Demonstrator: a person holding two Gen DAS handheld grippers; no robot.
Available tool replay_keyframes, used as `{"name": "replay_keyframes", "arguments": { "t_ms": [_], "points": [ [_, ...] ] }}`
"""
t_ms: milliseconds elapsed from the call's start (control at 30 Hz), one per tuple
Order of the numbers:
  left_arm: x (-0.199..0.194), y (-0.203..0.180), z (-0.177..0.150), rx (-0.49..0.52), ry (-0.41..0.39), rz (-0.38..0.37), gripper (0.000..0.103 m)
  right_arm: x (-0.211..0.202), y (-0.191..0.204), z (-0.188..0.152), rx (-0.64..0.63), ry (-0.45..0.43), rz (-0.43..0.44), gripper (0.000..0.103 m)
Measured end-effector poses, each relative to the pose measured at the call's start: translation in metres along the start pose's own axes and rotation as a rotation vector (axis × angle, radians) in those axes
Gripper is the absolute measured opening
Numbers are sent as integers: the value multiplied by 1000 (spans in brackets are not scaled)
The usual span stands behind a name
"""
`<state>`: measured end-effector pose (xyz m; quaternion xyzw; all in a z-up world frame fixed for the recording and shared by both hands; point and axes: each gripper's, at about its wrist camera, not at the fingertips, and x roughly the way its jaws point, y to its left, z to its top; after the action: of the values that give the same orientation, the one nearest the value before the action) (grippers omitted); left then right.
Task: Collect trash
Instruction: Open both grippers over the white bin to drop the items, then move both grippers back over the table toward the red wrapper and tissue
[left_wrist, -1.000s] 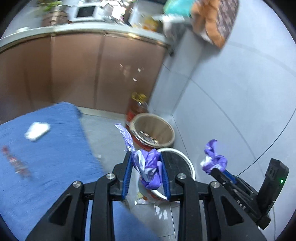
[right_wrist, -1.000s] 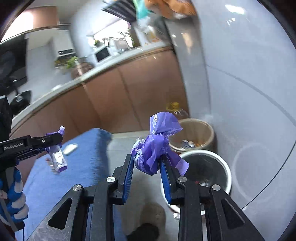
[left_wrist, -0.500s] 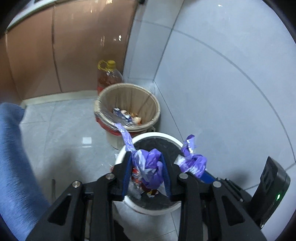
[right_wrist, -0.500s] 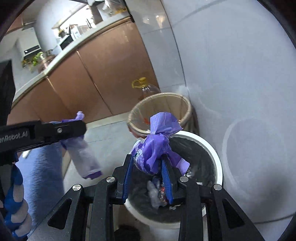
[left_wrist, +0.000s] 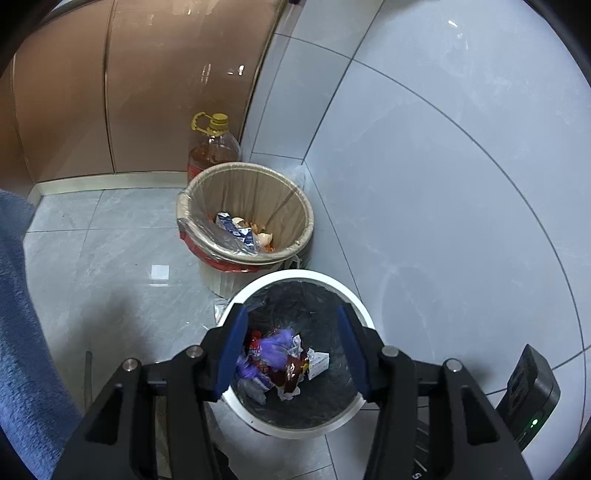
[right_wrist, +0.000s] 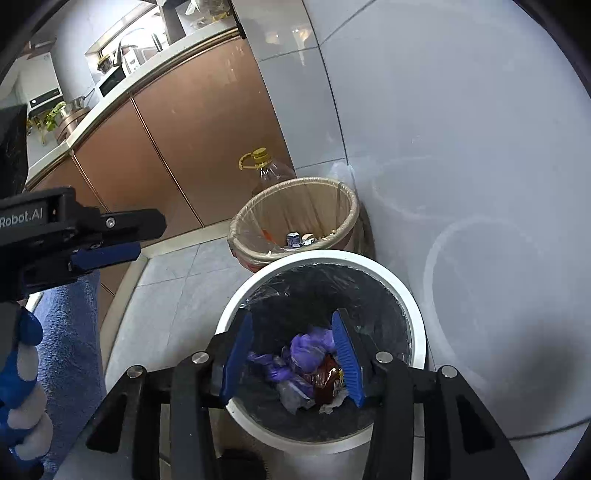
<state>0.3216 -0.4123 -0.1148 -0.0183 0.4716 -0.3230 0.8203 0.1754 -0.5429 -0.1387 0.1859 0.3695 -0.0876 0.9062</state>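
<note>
A white bin with a black liner (left_wrist: 347, 291) (right_wrist: 413, 295) stands on the floor by the wall. Purple wrappers (left_wrist: 277, 343) (right_wrist: 310, 347) lie inside it among other trash. My left gripper (left_wrist: 291, 347) is open and empty right above the bin mouth. My right gripper (right_wrist: 291, 358) is open and empty over the same bin. The left gripper also shows in the right wrist view (right_wrist: 107, 254), its blue pad to the left of the bin.
A second bin with a tan liner (left_wrist: 299, 199) (right_wrist: 343, 195) holds food scraps behind the white one. An oil bottle (left_wrist: 212, 147) (right_wrist: 269, 170) stands behind it against brown cabinets (left_wrist: 147, 92). A blue cloth surface (left_wrist: 22, 332) lies left. Grey tiled wall (left_wrist: 443, 184) is right.
Both grippers opened over the white bin and the purple wrappers they held dropped into it. Both views tilted further down toward the bin.
</note>
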Motion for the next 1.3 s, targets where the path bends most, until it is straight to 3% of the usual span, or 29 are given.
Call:
{"name": "replay_keyframes", "arguments": {
  "t_ms": [467, 600, 900, 1300],
  "points": [
    [-121, 39, -40, -34, -128, 81, 48, -63, 64, 2, -74, -65, 84, 52],
    [-165, 58, -64, -53, -172, 121, 49, -86, 90, -2, -113, -87, 116, 54],
    [-270, 102, -125, -133, -318, 234, 63, -137, 152, -15, -232, -138, 194, 63],
    [-383, 136, -206, -211, -500, 364, 68, -196, 211, -36, -353, -215, 275, 74]
  ]
}}
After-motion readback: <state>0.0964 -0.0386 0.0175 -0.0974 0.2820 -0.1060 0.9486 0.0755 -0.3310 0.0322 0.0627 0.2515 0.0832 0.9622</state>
